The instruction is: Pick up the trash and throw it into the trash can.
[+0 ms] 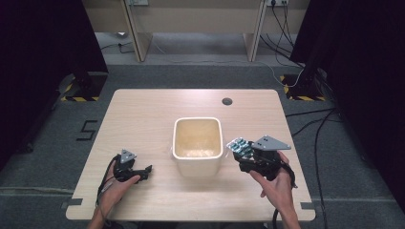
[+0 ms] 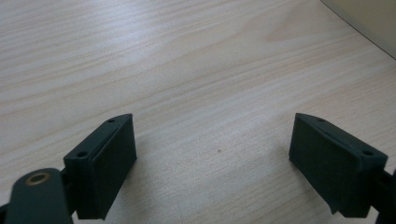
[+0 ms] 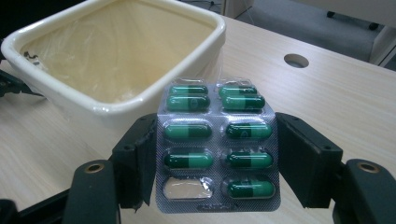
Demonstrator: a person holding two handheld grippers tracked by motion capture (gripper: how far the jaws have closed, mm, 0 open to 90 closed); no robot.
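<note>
Two grippers (image 1: 145, 170) (image 1: 239, 151) — right clamps blister pack (image 3: 217, 144), left agape

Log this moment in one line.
right hand-held gripper: shut on green-capsule blister pack | left hand-held gripper: open | cream plastic tub: beside pack

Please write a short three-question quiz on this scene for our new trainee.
1. True or false: the right gripper is shut on the blister pack.
2. What is between the jaws of the left gripper? A) a capsule B) nothing C) a lid
3. How many pockets of the pack are empty?

Key: 1 true. 2 B: its jaws stand open over the bare table. 3 one, at the bottom left in the right gripper view; the tub stands just beyond the pack.
</note>
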